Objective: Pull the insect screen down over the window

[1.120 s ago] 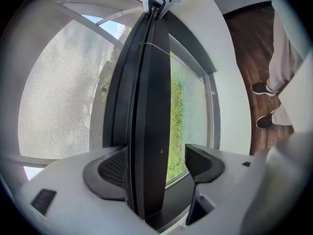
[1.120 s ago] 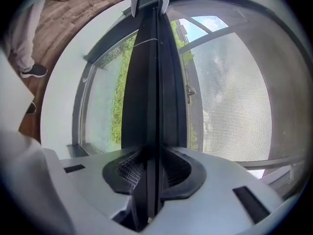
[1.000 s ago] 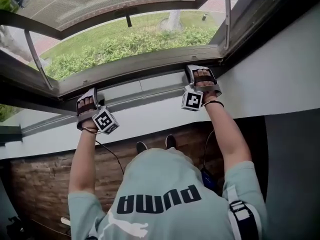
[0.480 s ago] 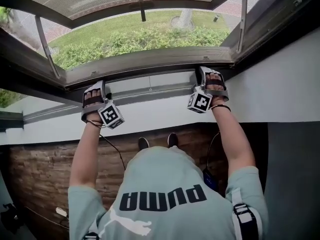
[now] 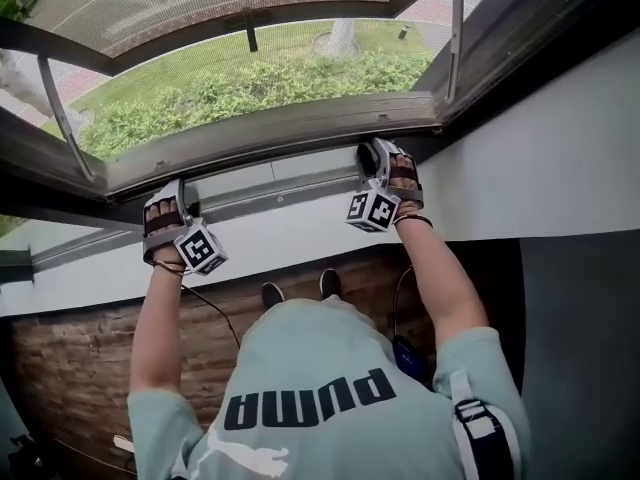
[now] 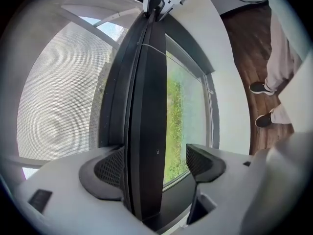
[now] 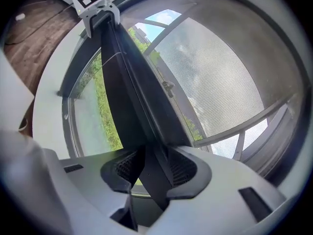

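The insect screen's dark bottom bar (image 6: 142, 131) runs away between the jaws of my left gripper (image 6: 156, 163). It lies against the left pad and a gap shows at the right pad. The mesh (image 6: 58, 97) spreads beyond it. The same bar (image 7: 129, 97) crosses slantwise between the pads of my right gripper (image 7: 154, 169), whose jaws have just been opening and stand close around it. In the head view my left gripper (image 5: 183, 192) and right gripper (image 5: 372, 155) sit at the rail (image 5: 270, 133) above the white sill (image 5: 290, 233).
Beyond the open window lie green bushes (image 5: 250, 83) and lawn. A white wall (image 5: 560, 158) stands to the right. Below are a wood floor (image 5: 70, 368) and the person's shoes (image 5: 272, 294), and a cable (image 5: 215, 313) hangs from the left gripper.
The right gripper has rolled onto its side at the rail, so its marker cube now faces left. The left gripper has kept its place.
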A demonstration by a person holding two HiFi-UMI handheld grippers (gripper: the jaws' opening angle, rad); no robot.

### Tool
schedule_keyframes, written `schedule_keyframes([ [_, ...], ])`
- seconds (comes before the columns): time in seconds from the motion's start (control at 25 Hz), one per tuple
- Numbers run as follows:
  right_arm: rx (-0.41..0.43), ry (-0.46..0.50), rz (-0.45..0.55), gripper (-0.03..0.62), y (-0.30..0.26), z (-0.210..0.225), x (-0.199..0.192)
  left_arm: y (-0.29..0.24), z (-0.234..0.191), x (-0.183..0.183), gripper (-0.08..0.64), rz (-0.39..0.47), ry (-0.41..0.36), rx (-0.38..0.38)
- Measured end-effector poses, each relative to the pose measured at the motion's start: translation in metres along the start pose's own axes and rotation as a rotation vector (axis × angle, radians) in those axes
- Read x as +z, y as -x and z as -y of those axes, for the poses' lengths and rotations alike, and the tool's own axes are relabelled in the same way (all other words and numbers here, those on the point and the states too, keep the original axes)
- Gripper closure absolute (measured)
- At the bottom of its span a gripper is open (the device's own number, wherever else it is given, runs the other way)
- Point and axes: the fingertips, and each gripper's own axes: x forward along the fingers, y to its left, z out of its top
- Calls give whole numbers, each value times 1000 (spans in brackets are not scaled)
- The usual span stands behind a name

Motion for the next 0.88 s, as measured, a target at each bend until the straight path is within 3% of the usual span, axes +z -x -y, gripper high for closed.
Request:
schedule_keyframes([
  [0.12, 11, 22, 26, 460, -2, 3, 0, -5, -2, 1, 151, 20, 3, 58],
  [0.28, 48, 55, 51, 462, -1, 3, 2, -1, -2, -1, 137, 37, 38, 57],
  [0.4, 75, 64, 95, 460, 2, -1, 6, 3, -1, -30, 137, -20, 73, 58],
  [0.52, 80, 104, 110, 460, 1, 7, -5, -2, -8, -31, 138, -40, 38, 101],
  [0.72, 84, 267, 99, 460, 4, 9, -20, -6, 5, -27, 137, -57, 20, 23],
  [0.88, 58, 341, 46, 460, -4, 15, -44, -6, 5, -38, 137, -69, 35, 19],
])
